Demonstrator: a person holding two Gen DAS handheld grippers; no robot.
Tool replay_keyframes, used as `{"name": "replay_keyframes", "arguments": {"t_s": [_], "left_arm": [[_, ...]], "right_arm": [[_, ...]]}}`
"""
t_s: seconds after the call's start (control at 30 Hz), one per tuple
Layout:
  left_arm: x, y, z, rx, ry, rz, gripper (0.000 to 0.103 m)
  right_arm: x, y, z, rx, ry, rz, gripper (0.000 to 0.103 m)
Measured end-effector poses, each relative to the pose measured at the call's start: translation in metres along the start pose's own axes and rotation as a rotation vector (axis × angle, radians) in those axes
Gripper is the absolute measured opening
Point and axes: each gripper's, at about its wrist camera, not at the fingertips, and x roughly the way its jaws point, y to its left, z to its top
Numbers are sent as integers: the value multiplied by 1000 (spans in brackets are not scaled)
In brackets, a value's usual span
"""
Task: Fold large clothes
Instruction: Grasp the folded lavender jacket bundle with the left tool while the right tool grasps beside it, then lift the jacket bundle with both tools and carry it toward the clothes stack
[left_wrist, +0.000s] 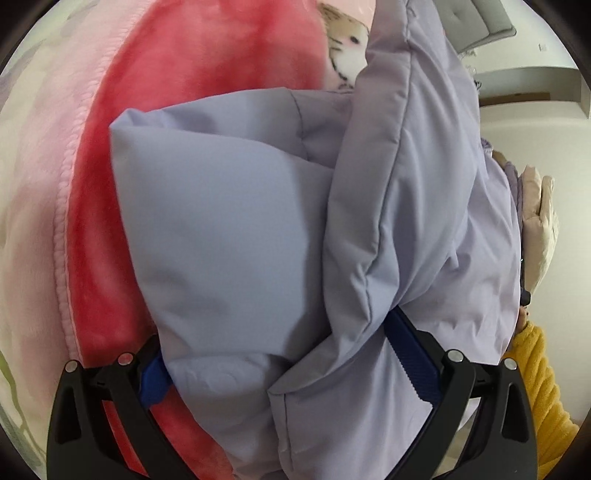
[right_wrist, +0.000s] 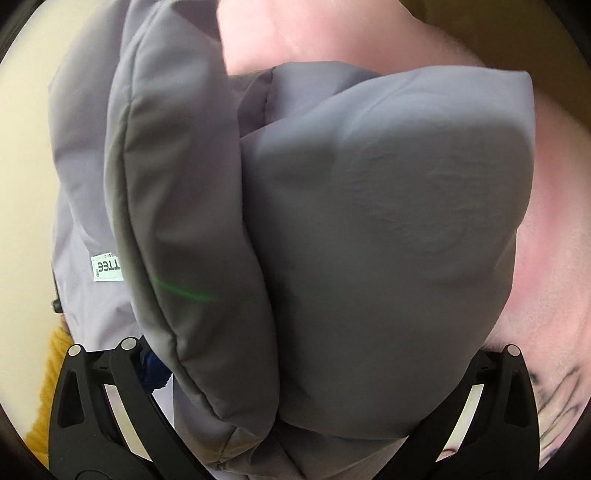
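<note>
A puffy lavender padded jacket (left_wrist: 229, 221) fills the left wrist view, bunched into thick folds. My left gripper (left_wrist: 280, 365) is shut on a thick bundle of it, and its blue pads (left_wrist: 410, 354) press the fabric from both sides. In the right wrist view the same jacket (right_wrist: 369, 221) looks greyer and hangs in two fat folds, with a small white label (right_wrist: 107, 267) on its left part. My right gripper (right_wrist: 295, 369) is shut on this bundle. Only its left blue pad (right_wrist: 155, 369) shows; the fabric hides the right one.
A red and pink plush blanket (left_wrist: 155, 110) with a cartoon animal print lies under the jacket, and shows pale pink (right_wrist: 546, 221) in the right wrist view. A person's yellow sleeve (left_wrist: 535, 387) and a beige padded garment (left_wrist: 539, 221) sit at the right. A white wall stands behind.
</note>
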Motion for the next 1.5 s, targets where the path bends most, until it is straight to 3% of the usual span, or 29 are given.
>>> {"name": "replay_keyframes", "arguments": {"t_s": [0.13,0.23,0.33,0.4,0.43,0.47,0.57,0.67,0.77,0.87,0.93,1.1,1.17,1.27,1.43,1.5], "left_arm": [[0,0,-16,16,-26,19,99],[-3,-9,-23,21,-32,75,98],[-3,-18,-28,33,-28,131,90],[-2,-30,-29,44,-29,164,78],[-2,-37,-31,62,-34,183,74],[-4,-43,-33,74,-44,201,63],[-9,-68,-46,143,-99,280,37],[-27,-88,-71,177,-219,351,23],[-63,-103,-94,152,-348,279,20],[-80,-137,-125,191,-427,238,19],[-91,-154,-142,205,-444,231,19],[-124,-189,-210,196,-522,145,18],[-131,-190,-237,188,-493,135,18],[-118,-186,-262,172,-422,132,19],[-59,-164,-276,159,-258,153,19],[-37,-155,-280,183,-224,212,19]], "right_arm": [[-3,-5,-6,-12,-40,3,96],[-4,-2,-10,-15,-52,-30,95],[-2,10,-18,-60,-78,-90,86],[-6,20,-22,-76,-94,-131,73],[-9,28,-26,-104,-108,-158,56],[-12,40,-30,-145,-128,-179,50],[-20,73,-48,-280,-208,-326,35],[-31,100,-68,-377,-303,-424,30],[-65,114,-87,-420,-408,-424,28],[-90,136,-116,-455,-471,-377,26],[-113,144,-135,-475,-500,-352,26],[-159,152,-221,-483,-596,-340,26],[-185,134,-258,-435,-606,-321,26],[-192,94,-294,-321,-587,-304,27],[-138,36,-334,-163,-466,-316,27],[-109,16,-333,-103,-427,-317,28]]}}
